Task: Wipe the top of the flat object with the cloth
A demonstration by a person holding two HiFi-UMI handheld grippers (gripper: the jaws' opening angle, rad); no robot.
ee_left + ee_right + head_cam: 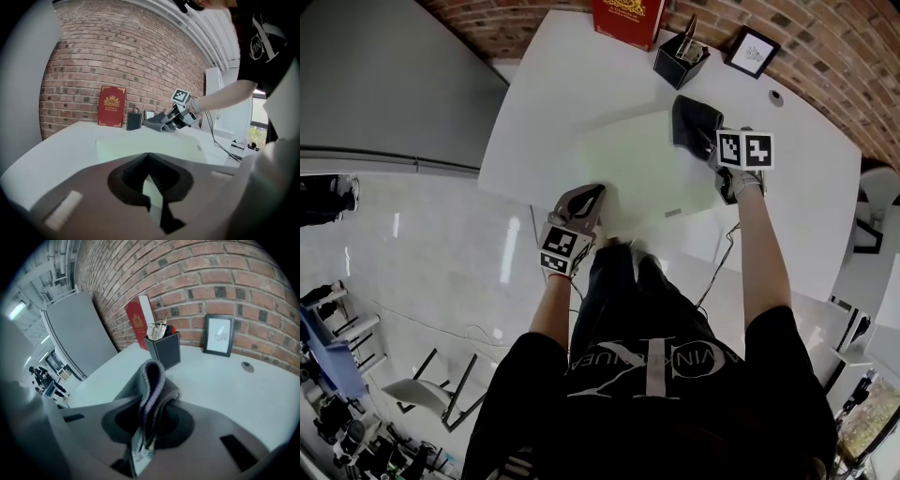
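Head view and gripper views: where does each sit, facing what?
Head view: on the person's head, steeply down onto the white table; arms, torso show.
Left gripper view: along the left gripper, shut on the green mat, toward the brick wall; right forearm shows.
Right gripper view: along the right gripper, shut on the grey cloth, toward that wall.
All share the red book.

A red brick wall (225, 277) stands ahead of the right gripper (143, 437), behind the white desk (243, 390). Glossy pale floor (422, 253) spreads left of the left gripper (584, 202); a grey panel (384, 75) rises farther left.
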